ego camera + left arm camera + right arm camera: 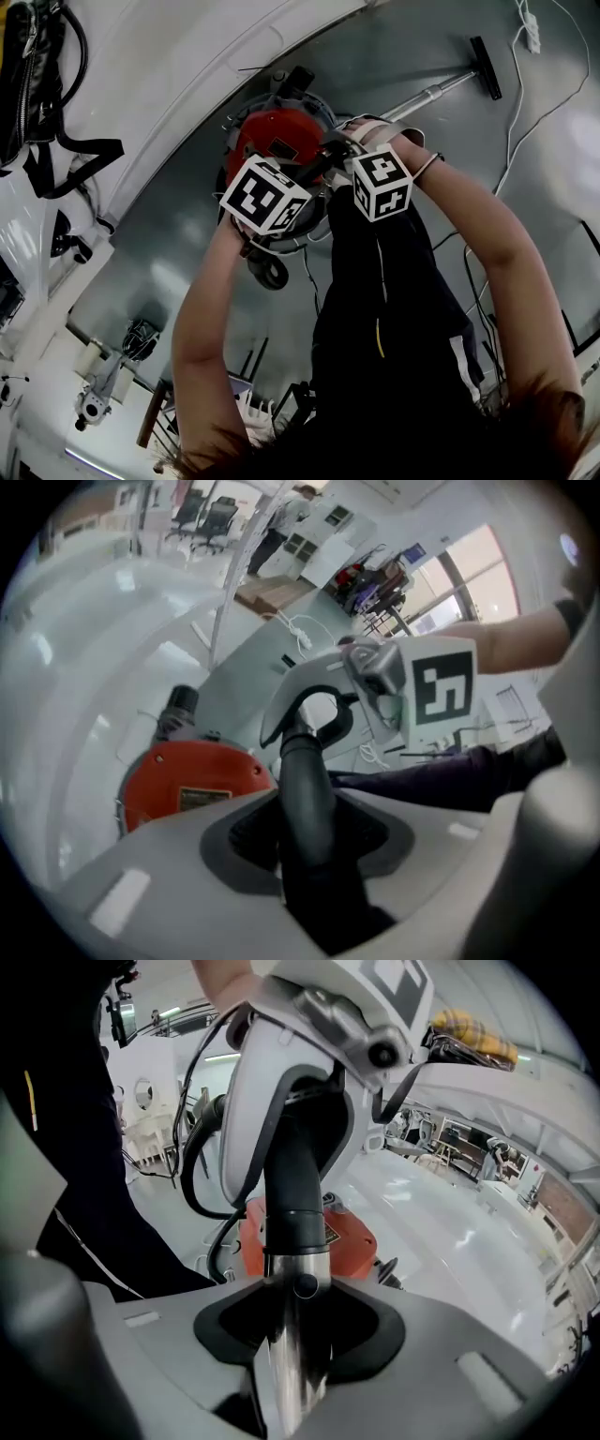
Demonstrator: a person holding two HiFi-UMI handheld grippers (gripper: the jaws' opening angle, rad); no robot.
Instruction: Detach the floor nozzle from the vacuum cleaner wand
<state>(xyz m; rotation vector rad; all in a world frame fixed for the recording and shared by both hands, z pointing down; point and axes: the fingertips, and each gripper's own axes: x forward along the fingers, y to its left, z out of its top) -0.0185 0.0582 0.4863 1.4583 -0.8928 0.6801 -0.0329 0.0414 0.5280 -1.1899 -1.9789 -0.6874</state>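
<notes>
A red vacuum canister stands on the grey floor below me. Its chrome wand runs up and right to the black floor nozzle, which sits on the wand's far end. My left gripper is shut on the black curved handle tube, with the canister to its left. My right gripper is shut on the chrome wand just below its black collar. The two grippers sit close together, left gripper and right gripper, above the canister.
A white cable and a power strip lie on the floor right of the nozzle. A black bag hangs at the far left by a white curved wall. A black hose loops beside the canister.
</notes>
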